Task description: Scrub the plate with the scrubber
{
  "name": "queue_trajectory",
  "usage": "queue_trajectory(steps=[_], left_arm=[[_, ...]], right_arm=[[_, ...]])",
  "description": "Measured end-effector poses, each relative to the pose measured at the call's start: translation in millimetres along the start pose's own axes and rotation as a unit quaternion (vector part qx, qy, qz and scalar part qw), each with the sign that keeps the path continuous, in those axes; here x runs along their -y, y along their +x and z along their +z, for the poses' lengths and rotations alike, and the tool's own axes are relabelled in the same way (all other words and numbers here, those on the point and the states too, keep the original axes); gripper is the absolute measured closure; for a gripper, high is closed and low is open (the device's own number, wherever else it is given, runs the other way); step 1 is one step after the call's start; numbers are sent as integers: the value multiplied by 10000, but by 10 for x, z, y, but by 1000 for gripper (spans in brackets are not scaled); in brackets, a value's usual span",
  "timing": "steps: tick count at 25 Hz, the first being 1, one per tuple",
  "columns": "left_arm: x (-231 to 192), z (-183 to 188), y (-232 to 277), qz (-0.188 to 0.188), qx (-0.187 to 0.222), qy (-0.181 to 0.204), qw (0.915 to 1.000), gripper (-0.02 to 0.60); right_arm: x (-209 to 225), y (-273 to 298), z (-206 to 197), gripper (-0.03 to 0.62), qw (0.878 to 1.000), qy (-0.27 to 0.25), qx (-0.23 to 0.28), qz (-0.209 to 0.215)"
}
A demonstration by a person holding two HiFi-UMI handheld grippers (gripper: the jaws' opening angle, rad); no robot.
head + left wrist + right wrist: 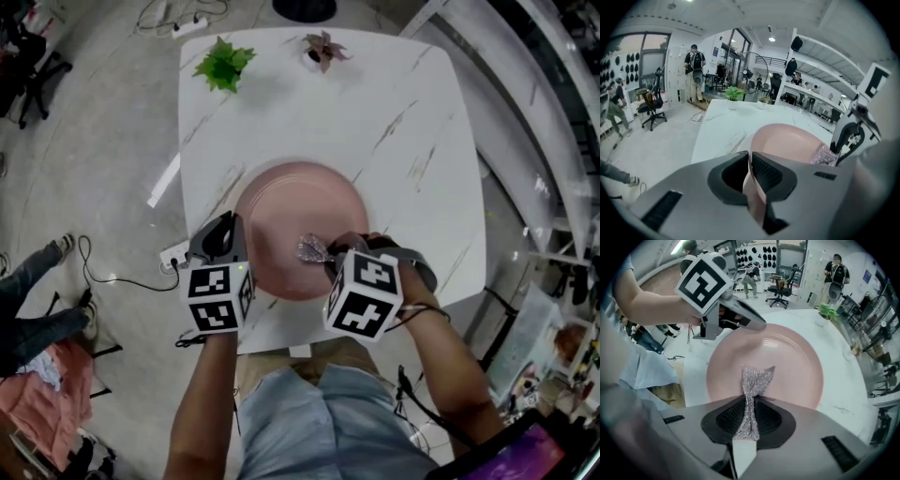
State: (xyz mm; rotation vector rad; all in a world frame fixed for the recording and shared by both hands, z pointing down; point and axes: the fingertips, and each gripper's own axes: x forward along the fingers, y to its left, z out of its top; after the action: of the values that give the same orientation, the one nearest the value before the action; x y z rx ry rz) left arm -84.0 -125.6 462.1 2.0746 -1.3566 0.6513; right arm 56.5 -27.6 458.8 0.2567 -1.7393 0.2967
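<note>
Two dark jaws of the left hand-held gripper (pixel 225 246), low and left of middle in the head view, are pressed tight on the near left rim of the pink plate (pixel 302 208). The left gripper view shows the thin pink edge pinched between the pads. The right hand-held gripper (pixel 330 258), low and right of middle, pinches a shiny silver scrubber (pixel 311 249). In the right gripper view the scrubber (pixel 757 378) is squeezed thin between the jaws. Past them it fans out, and its tip lies on the near part of the plate (pixel 787 352).

The plate is in the middle of the frame, on a white counter (pixel 403 112) with grey streaks. Farther back, near the top edge of the counter, a green leafy plant (pixel 223 64) stands at the upper left. A small plant with pink leaves (pixel 323 47) stands to its right. Both are well apart from the plate. Grey floor (pixel 94 141) with some cables lies around the counter.
</note>
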Motion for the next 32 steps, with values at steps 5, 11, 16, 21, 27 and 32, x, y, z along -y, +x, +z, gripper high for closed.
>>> queue_trajectory(steps=[5, 11, 16, 21, 27, 32], left_arm=[[-7, 108, -191, 122, 203, 51, 9997, 458], [373, 789, -981, 114, 1278, -67, 9917, 474], [972, 1897, -1791, 55, 2922, 538, 9548, 507], [1355, 2423, -2411, 144, 3888, 764, 9181, 572], [1540, 2584, -2604, 334, 4157, 1026, 9031, 574], [1589, 2636, -2703, 397, 4253, 1134, 8971, 574]], right_arm=[[301, -413, -57, 517, 9923, 692, 769, -676], [552, -1390, 43, 516, 9250, 2092, 2878, -1335], [728, -2711, 251, 508, 8094, 2136, 5000, -2219], [602, -3563, 207, 497, 7220, 2211, 5850, -2958], [480, -3927, 185, 493, 6824, 1879, 6166, -3446], [429, -3994, 216, 496, 6747, 1771, 6256, -3493]])
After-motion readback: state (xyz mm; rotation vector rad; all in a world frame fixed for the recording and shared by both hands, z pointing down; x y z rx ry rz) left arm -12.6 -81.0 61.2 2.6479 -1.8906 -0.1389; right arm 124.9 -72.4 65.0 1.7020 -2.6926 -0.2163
